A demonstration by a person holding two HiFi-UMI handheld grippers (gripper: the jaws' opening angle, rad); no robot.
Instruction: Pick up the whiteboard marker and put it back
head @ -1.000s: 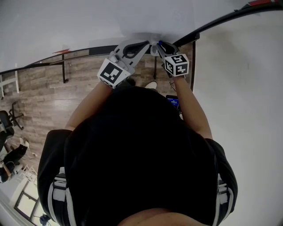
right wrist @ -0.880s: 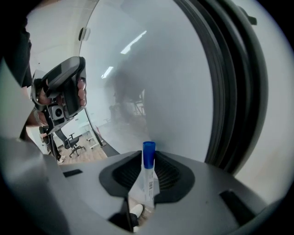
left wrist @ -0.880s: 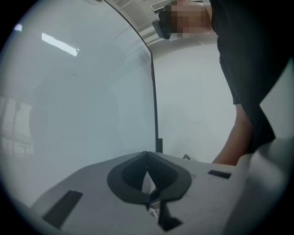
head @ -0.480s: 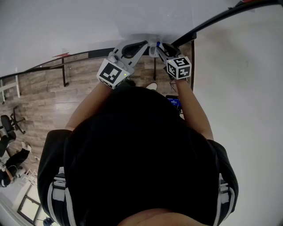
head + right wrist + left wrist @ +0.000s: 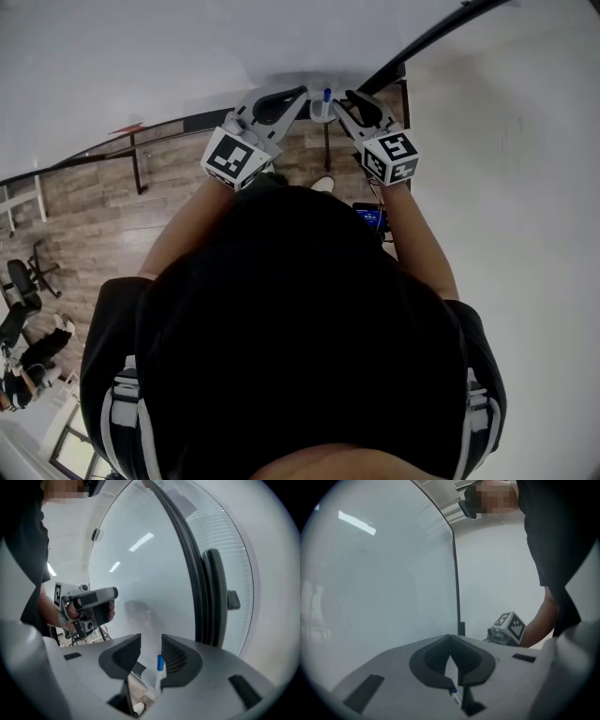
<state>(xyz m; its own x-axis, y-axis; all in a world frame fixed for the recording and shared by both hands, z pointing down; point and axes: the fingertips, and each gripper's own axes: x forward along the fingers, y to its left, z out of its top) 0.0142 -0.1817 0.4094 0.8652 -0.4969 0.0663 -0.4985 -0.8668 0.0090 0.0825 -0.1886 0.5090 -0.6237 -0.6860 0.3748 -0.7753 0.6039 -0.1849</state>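
Whiteboard marker point(image 5: 160, 665): put-back step, at the release stage by the look of it. Items, largest first. Whiteboard point(image 5: 140, 569): pale glossy panel filling the background of both gripper views, edged by a dark frame point(image 5: 207, 597). Left gripper point(image 5: 450, 640): held level toward the board, jaws closed tip to tip, nothing between the pads, idle. Right gripper point(image 5: 151, 641): tilted slightly downward, jaws have just been opening and stand wide. The marker shows in the gap between them, close to the right-hand pad, but the pads do not press on it. Marker: white barrel, blue cap uppermost, standing upright against the foot of the board between the two grippers; its seat is too small to identify. Judgement: the marker appears returned. The next move calls for a straight pull-back of the right gripper without brushing the cap.
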